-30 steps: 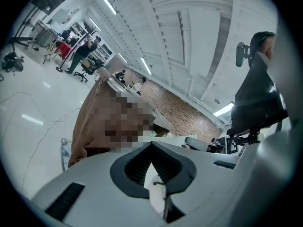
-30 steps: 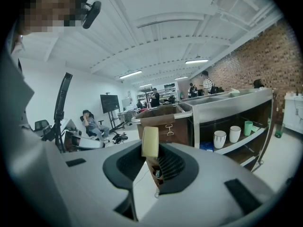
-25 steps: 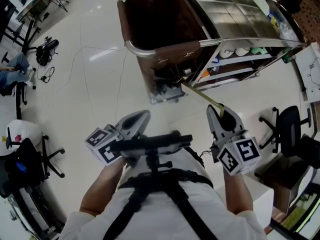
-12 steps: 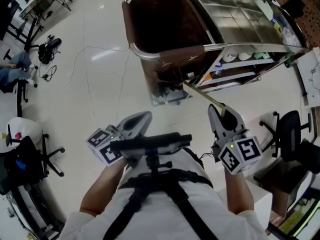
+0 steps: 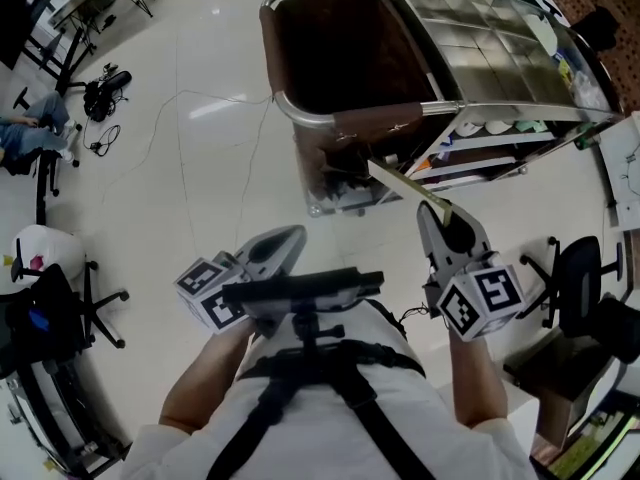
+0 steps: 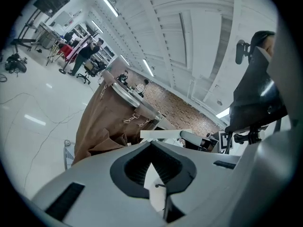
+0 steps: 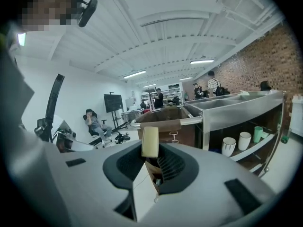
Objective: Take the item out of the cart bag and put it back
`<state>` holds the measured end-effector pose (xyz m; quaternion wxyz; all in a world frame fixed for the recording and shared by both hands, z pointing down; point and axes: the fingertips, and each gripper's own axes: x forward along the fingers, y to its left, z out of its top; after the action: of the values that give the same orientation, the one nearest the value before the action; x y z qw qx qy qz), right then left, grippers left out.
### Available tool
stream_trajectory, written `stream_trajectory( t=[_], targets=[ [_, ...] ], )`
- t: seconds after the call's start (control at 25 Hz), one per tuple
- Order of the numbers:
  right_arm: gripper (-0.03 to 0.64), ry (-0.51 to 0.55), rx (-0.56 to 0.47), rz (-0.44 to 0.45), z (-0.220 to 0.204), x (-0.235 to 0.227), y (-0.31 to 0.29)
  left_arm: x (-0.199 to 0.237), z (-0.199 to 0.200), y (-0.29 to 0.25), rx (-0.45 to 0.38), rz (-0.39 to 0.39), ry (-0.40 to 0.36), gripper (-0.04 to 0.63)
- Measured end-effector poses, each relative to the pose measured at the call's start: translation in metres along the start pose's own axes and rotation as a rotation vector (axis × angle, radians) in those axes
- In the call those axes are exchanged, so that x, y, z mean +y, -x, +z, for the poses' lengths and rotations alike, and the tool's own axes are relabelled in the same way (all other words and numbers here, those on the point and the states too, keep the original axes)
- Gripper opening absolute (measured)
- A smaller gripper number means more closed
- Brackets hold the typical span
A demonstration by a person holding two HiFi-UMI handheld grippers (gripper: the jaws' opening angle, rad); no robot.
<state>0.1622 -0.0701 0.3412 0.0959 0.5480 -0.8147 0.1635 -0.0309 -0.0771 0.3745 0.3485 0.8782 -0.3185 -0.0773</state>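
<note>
Status: clamping a long, flat, pale item [image 5: 405, 184] in the tips of the right gripper [image 5: 447, 211], squeezing both pads against its near end and showing only its yellowish end face in the right gripper view. Holding that item in the air, fully outside the cart bag [image 5: 382, 123], and pointing its far end at the bag's brown near wall, just under the rim bar; leaving unclear, in every view, whether that end is touching the fabric. Carrying the left gripper [image 5: 293, 234] empty, low and near the body, well apart from the bag, pressing its tips together on nothing and showing only pale floor [image 5: 170, 188] through the gap behind them. Facing the steel cart [image 5: 480, 48], with the open bag hanging at its left end in the head view and white cups [image 7: 229, 146] sitting on a lower shelf to the right. Pointing both grippers forward side by side, each bearing its marker cube [image 5: 482, 303] at the rear. Looking past the bag, in the right gripper view, at a seated person [image 7: 92, 121] far across the room.
</note>
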Motion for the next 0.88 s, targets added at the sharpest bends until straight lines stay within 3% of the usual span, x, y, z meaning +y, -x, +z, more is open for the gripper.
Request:
stream_trajectory(
  t=[0.48, 0.88],
  targets=[
    [0.075, 0.01, 0.055, 0.047, -0.012, 0.008, -0.043, 0.016, 0.01, 0.019, -0.044, 0.057, 0.01, 0.004],
    [0.075, 0.044, 0.095, 0.035, -0.025, 0.003, -0.07, 0.018, 0.012, 0.021, -0.053, 0.056, 0.01, 0.004]
  ],
)
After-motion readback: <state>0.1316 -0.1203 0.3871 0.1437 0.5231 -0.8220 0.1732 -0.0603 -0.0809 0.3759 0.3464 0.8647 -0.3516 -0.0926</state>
